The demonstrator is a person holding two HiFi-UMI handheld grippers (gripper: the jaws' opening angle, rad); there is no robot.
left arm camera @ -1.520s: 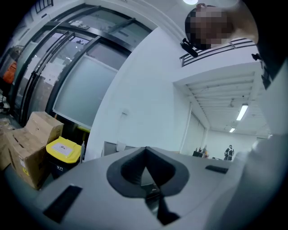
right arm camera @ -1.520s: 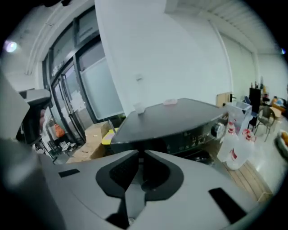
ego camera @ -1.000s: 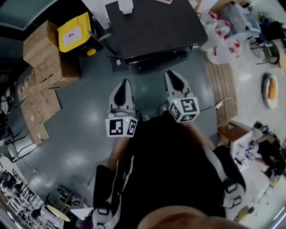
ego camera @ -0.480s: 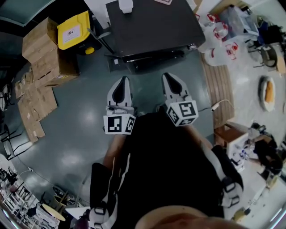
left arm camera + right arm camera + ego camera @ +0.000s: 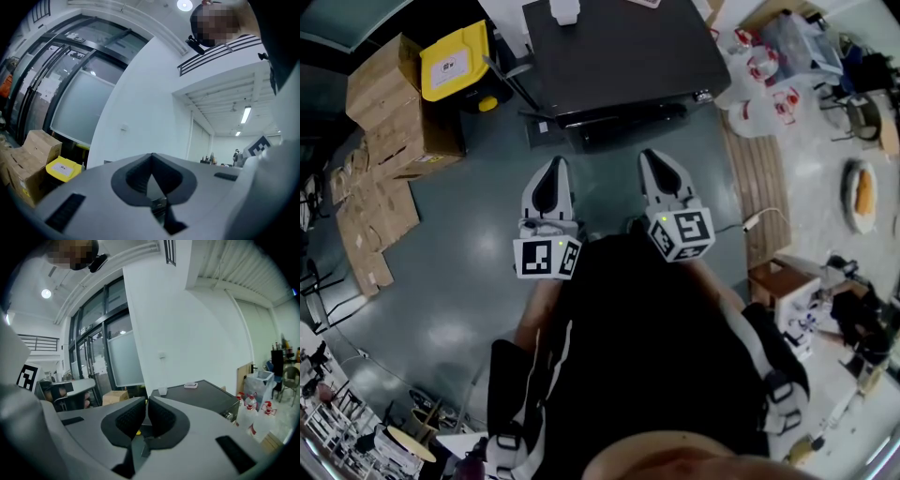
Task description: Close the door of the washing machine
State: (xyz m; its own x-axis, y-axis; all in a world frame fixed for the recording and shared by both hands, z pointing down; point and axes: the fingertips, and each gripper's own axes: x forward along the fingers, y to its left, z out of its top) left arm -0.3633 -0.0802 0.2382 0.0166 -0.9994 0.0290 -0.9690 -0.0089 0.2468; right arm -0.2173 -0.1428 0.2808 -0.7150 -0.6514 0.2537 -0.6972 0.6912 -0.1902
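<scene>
Seen from above, we hold two claws side by side over a grey floor (image 5: 469, 244), both pointing forward. The left claw (image 5: 552, 165) is closed: in its own view its two tips meet in a point, with nothing caught in the dark hollow behind them. The right claw (image 5: 652, 156) has just been closing and is empty, with only a thin slit between its ribbed pads (image 5: 129, 420).

The washing machine (image 5: 619, 52), a dark box, stands straight ahead of both claws, its front just beyond their tips and touching neither. From here we cannot tell how its door sits. A small white cup (image 5: 162, 391) rests on its top, beyond the right claw.

Ahead and left of the left claw are cardboard boxes (image 5: 389, 98) and a yellow-lidded bin (image 5: 455, 61). Ahead and right of the right claw lie plastic bags (image 5: 759, 70).
</scene>
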